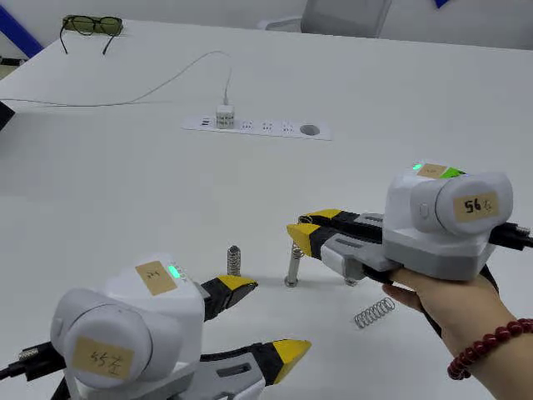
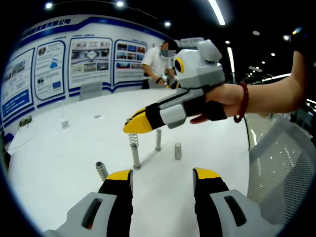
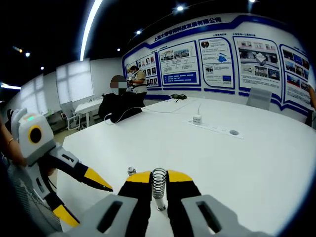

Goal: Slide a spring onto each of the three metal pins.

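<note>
My right gripper (image 1: 304, 233) (image 3: 159, 177) is shut on a spring (image 3: 158, 182) and holds it upright over the top of a metal pin (image 1: 293, 267) (image 2: 135, 157). In the left gripper view the same spring (image 2: 133, 139) hangs just below the right gripper's yellow tips (image 2: 134, 126). To the left stands another pin wearing a spring (image 1: 234, 260) (image 2: 101, 170) (image 3: 131, 171). A bare pin (image 2: 158, 139) and a short grey one (image 2: 177, 150) stand behind. A loose spring (image 1: 374, 312) lies on the table by the hand. My left gripper (image 1: 266, 315) (image 2: 163, 174) is open and holds nothing, low and near the pins.
A white power strip (image 1: 256, 127) with a plugged charger and cable lies across the middle of the white table (image 1: 125, 192). Glasses (image 1: 92, 25) rest at the far left corner. A chair (image 2: 281, 163) stands off the table's edge. People stand in the background.
</note>
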